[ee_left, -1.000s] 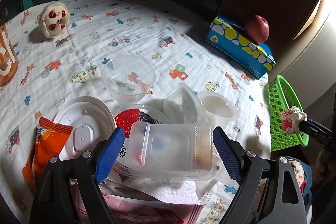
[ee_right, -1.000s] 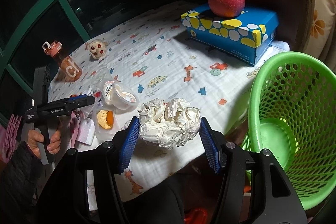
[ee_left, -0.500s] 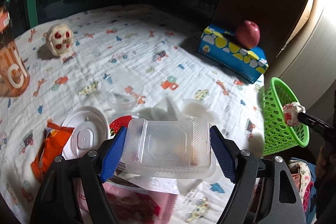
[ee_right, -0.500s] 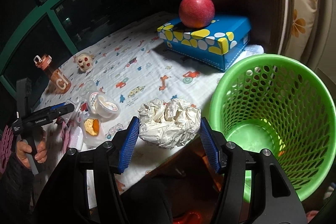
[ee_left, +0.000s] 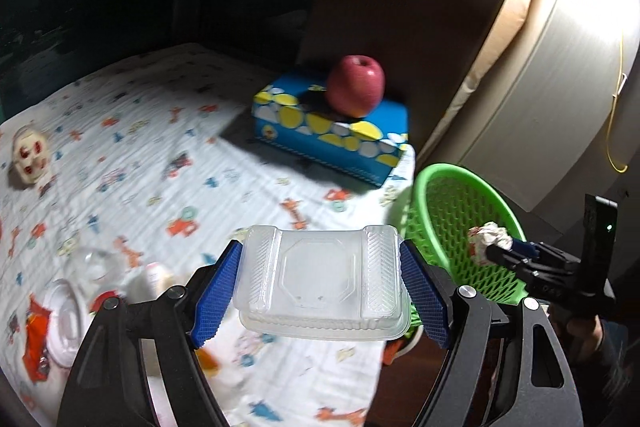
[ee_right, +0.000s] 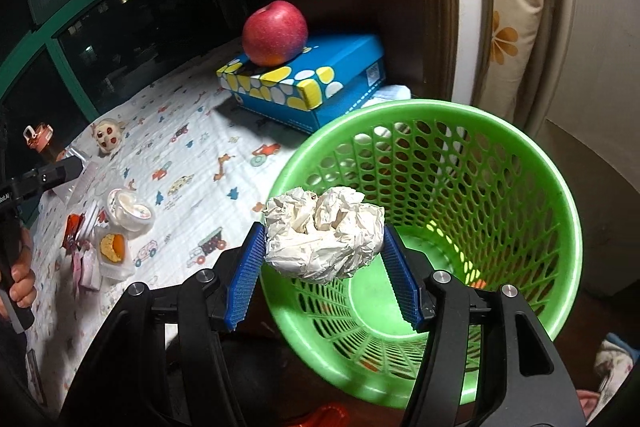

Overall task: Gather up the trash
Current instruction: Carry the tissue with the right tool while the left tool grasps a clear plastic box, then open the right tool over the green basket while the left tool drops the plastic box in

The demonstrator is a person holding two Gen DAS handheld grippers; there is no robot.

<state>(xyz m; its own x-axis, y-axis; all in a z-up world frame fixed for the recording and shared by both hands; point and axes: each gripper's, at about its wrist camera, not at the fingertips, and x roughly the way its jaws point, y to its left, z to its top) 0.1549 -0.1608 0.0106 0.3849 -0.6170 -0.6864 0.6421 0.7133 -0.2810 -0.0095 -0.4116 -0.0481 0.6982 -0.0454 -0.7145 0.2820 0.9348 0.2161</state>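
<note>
Trash was held in both grippers: the right gripper (ee_right: pixel 322 251) clenched a crumpled paper ball (ee_right: pixel 324 233) over the near rim of the green basket (ee_right: pixel 520 163), which stood just off the table's right edge. The left gripper (ee_left: pixel 320 287) grasped a clear plastic clamshell (ee_left: pixel 322 279) above the table's near edge, short of the basket. The step looked like the drop-off; next, the right jaws would need to release over the opening, then the clamshell to be carried across
</note>
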